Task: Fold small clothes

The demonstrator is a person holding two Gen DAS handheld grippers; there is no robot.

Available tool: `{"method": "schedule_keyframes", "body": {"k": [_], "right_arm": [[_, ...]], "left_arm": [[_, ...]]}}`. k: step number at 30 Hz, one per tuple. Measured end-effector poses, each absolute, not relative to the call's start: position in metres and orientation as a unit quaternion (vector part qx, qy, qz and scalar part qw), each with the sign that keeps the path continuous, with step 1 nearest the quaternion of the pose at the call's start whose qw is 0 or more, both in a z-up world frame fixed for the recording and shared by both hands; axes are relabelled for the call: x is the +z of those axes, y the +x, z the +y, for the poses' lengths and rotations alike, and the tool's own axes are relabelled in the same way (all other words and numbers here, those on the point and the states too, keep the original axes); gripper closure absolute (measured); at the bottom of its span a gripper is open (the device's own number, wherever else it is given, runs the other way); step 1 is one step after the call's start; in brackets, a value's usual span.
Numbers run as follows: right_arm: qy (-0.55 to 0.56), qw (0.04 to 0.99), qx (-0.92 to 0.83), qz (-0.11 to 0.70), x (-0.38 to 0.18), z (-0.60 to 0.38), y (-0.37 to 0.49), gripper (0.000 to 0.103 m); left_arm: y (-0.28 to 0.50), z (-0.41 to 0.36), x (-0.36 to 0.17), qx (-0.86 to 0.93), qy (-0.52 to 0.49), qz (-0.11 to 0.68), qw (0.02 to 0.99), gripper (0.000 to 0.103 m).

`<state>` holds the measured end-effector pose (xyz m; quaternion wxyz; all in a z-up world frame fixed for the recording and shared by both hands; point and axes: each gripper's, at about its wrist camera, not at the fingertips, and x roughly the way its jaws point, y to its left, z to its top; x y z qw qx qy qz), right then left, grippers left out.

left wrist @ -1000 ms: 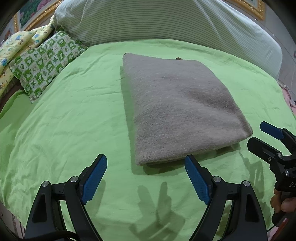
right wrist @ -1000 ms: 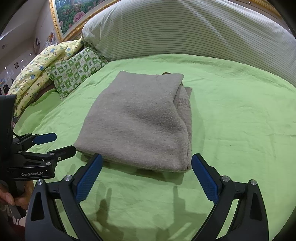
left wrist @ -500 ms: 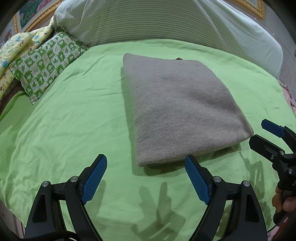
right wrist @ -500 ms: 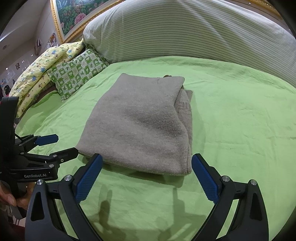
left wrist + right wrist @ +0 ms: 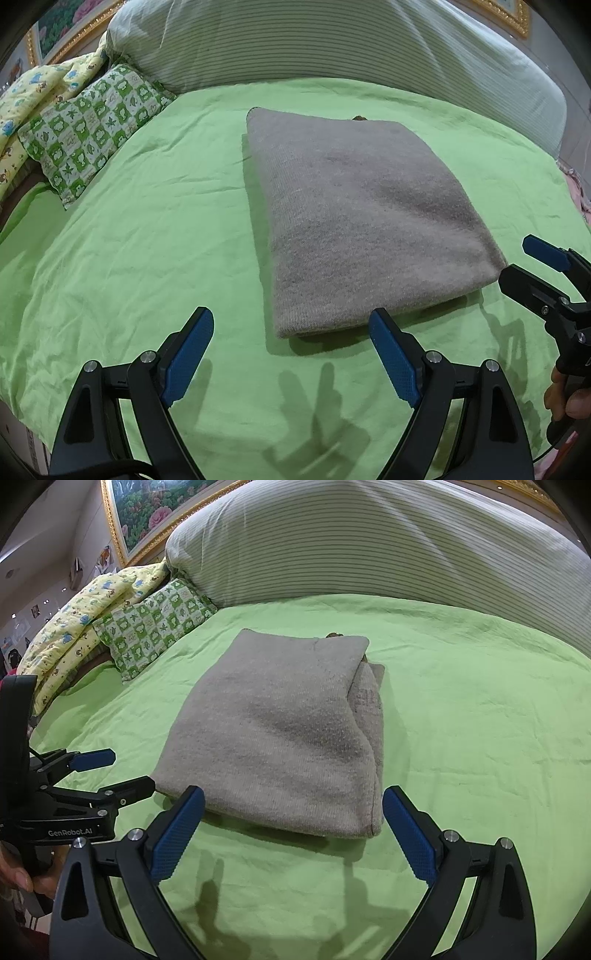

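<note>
A grey knitted garment (image 5: 354,218) lies folded into a thick rectangle on the green bed sheet (image 5: 147,236); it also shows in the right wrist view (image 5: 284,734), with inner layers peeking out along its right side. My left gripper (image 5: 291,328) is open and empty, hovering just short of the garment's near left corner. My right gripper (image 5: 291,808) is open and empty, just short of the near edge. Each gripper appears in the other's view: the right one (image 5: 528,266) at the far right, the left one (image 5: 110,771) at the far left.
A large striped pillow (image 5: 332,40) runs along the head of the bed. A green-and-white patterned pillow (image 5: 92,125) and a yellow printed quilt (image 5: 81,627) lie at the left. A framed picture (image 5: 147,502) hangs above the bed.
Both grippers have drawn back slightly from the folded garment and stay open. The garment has not moved.
</note>
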<state>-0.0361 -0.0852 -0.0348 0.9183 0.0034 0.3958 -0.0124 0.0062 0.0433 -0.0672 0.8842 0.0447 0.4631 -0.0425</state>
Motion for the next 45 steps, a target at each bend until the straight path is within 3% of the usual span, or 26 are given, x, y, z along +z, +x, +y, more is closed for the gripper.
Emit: {"method": "schedule_keyframes", "body": {"k": [45], "right_arm": [[0.016,0.921,-0.016,0.39,-0.028,-0.105,-0.009,0.006]], "left_arm": [[0.029,0.038,-0.062,-0.039,0.043,0.462,0.885,0.016]]}}
